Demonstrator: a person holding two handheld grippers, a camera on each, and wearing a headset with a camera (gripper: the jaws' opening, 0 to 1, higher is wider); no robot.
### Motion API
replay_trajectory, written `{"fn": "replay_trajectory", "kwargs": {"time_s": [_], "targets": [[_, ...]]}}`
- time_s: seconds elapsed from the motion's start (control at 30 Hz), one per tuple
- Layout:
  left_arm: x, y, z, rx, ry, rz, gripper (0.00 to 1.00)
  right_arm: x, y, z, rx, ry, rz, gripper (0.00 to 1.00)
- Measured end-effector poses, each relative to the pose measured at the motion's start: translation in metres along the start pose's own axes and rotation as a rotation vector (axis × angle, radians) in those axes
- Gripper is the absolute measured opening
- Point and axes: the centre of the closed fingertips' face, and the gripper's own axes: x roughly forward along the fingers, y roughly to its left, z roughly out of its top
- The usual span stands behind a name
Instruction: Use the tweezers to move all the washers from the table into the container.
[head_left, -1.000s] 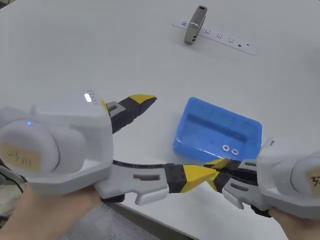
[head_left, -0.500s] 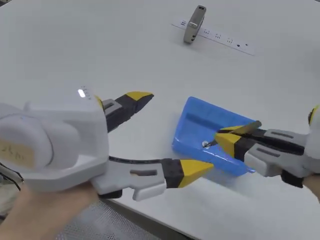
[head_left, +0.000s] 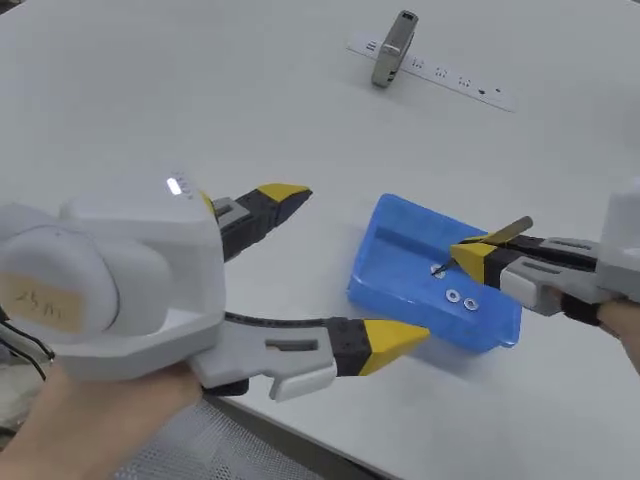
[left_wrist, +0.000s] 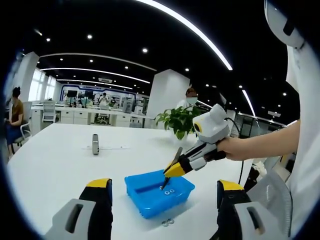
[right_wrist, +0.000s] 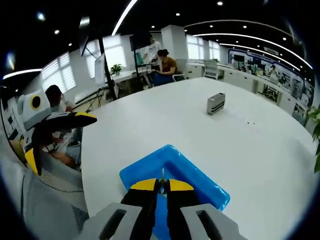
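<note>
**Two washers in, two lying outside**

The right tool (head_left: 468, 252) is clamping its jaws narrowly around the tweezers (head_left: 512, 229) and holding their tips down inside the blue container (head_left: 400, 235), just above its floor. Whether a washer is riding in the tips is too small to tell. Two washers (head_left: 453, 296) are lying side by side on the container's floor, close to the tweezer tips. In the left gripper view, two more washers (left_wrist: 168, 221) are sitting on the tabletop (head_left: 200, 100) just outside the container, by the wall nearest the left tool (head_left: 342, 268). That tool is hanging beside the container with its jaws spread wide, gripping nothing. Judging from this, the job is standing at about the halfway mark, with the two outside washers waiting to be pinched and carried over the container's wall.
</note>
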Motion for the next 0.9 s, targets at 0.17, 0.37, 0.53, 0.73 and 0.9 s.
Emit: {"fn": "replay_trajectory", "kwargs": {"time_s": [0.17,0.37,0.53,0.73,0.9], "targets": [[0.0,0.001,-0.001,0.001,0.005,0.003,0.87,0.011,-0.005,-0.015,0.04,0.045,0.012,0.03],[0.0,0.002,-0.003,0.005,0.011,0.003,0.87,0.015,-0.008,-0.024,0.061,0.064,0.005,0.03],[0.0,0.002,-0.004,0.007,0.017,0.001,0.87,0.014,-0.01,-0.024,0.073,0.059,-0.003,0.03],[0.0,0.001,-0.004,0.005,0.019,-0.004,0.87,0.007,-0.007,-0.019,0.073,0.04,-0.001,0.03],[0.0,0.002,-0.005,0.006,0.02,-0.002,0.87,-0.006,0.006,-0.001,0.049,-0.015,0.019,0.03]]}}
